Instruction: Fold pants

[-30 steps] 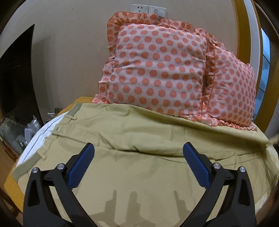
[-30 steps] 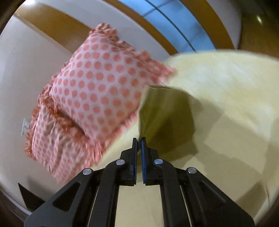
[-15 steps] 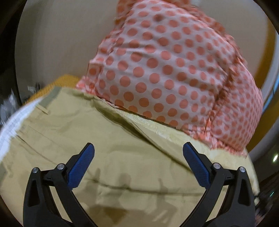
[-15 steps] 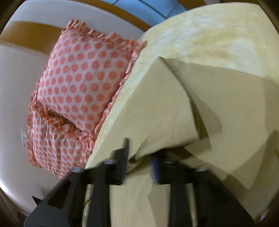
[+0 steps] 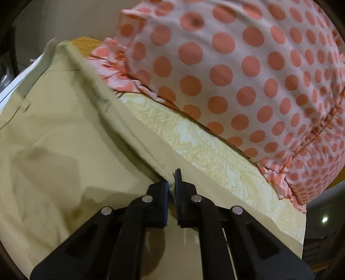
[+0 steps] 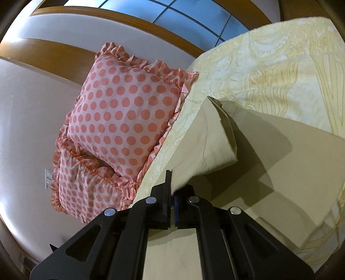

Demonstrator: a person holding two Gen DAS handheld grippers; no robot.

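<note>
The khaki pants (image 5: pixel 56 137) lie spread on a bed covered by a cream patterned bedspread (image 5: pixel 207 150), their long far edge running close along the strip of spread left bare in front of the pillows. The left gripper (image 5: pixel 171 185) is clenched on that far edge — the fabric fold rises into the narrow slit between its two black fingers, blue pad showing on the inner face. Just beyond, a pink polka-dot pillow (image 5: pixel 248 71) with a ruffled border crowds the view; its lower frill touches the bedspread just beside the pants' edge. At the far left end of the pants a lighter band with a white lining (image 5: pixel 19 77) shows, near the bed's left edge.

In the right wrist view, the right gripper (image 6: pixel 172 189) is likewise pinched on pants cloth (image 6: pixel 217 142), a lifted flap with a stitched hem that curls over and casts a shadow on the flat layer beneath. Left of it two polka-dot pillows (image 6: pixel 125 120) lean against a pale wall (image 6: pixel 32 103) at the bed's head edge, one behind the other. A white switch plate (image 6: pixel 48 178) sits on the wall near the rear pillow. A wooden frame (image 6: pixel 129 21) and blue window panes (image 6: pixel 172 13) lie above — well apart from the pants.
</note>
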